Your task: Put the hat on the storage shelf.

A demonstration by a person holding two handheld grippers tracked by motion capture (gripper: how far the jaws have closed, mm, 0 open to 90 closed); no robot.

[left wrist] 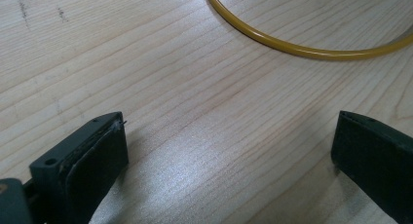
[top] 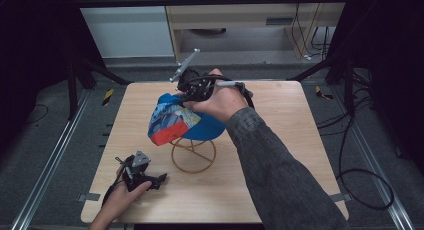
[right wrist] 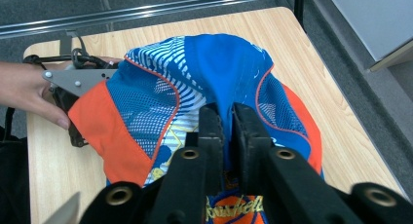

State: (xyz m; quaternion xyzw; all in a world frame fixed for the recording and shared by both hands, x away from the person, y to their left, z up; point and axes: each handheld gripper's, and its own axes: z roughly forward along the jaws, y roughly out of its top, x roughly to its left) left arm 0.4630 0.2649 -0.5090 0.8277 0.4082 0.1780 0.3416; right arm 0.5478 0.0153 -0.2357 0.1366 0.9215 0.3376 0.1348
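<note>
Atop the wire stand point(top: 193, 155), mesh-panelled cap point(top: 175, 119) in right gripper point(right wrist: 227, 118)

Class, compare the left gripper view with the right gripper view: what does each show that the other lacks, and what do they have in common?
Left gripper view alone: an arc of the yellow wire ring, with the left gripper open, its jaws wide apart over bare wood.

Right gripper view alone: the blue and orange cap, with the right gripper shut on a fold of its blue fabric, and, farther off, a hand holding the other gripper.

Both share the light wooden table.
</note>
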